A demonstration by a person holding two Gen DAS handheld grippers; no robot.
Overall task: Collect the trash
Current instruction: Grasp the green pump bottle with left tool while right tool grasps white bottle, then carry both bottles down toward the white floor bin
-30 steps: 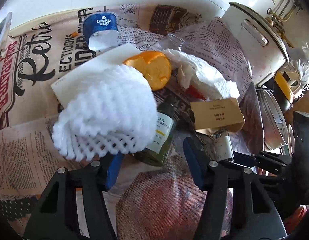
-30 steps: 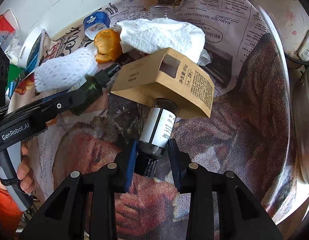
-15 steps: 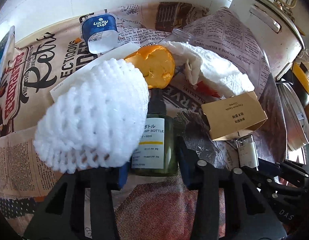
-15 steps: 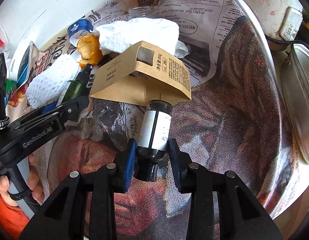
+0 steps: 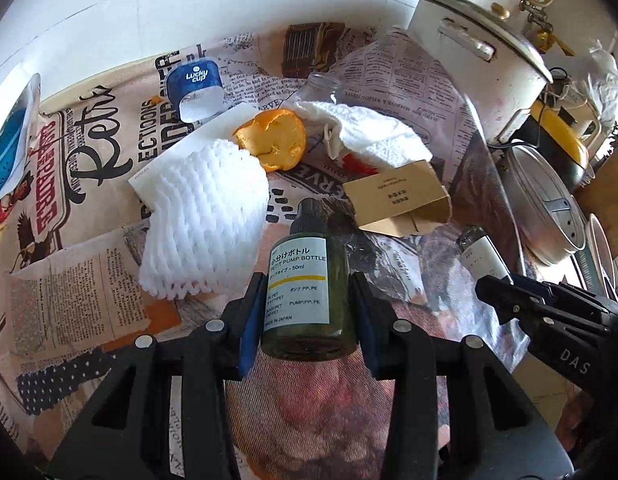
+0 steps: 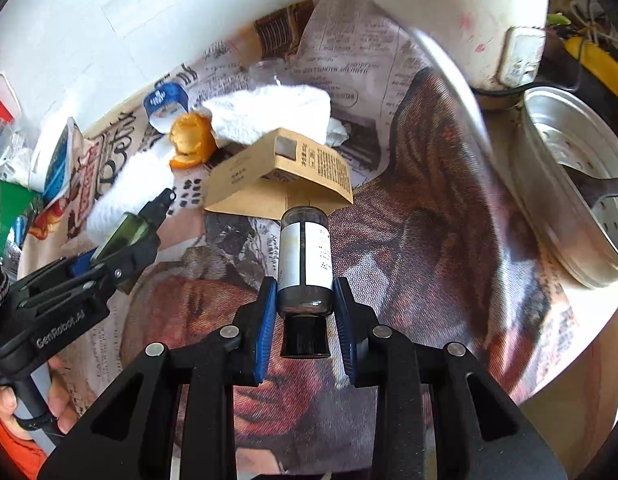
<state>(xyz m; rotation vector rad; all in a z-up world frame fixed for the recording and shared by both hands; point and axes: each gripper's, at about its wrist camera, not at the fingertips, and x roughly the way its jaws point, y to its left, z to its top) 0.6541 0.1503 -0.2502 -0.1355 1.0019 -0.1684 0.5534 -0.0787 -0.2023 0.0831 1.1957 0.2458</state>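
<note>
My left gripper is shut on a green pump bottle with a white label, held above the newspaper-covered table. It also shows in the right wrist view. My right gripper is shut on a small dark bottle with a white label, its black cap toward the camera. On the table lie a white foam fruit net, an orange peel, a crumpled paper towel, a brown cardboard box and a blue Lucky cup.
A white rice cooker stands at the back right with a metal steamer pot beside it. A clear glass jar lies behind the paper towel. A blue-and-white lid sits at the far left. A white wall runs behind.
My left gripper moved right off the foam net, closed on the green pump bottle and lifted it. My right gripper kept its hold on the small dark bottle and raised it.
</note>
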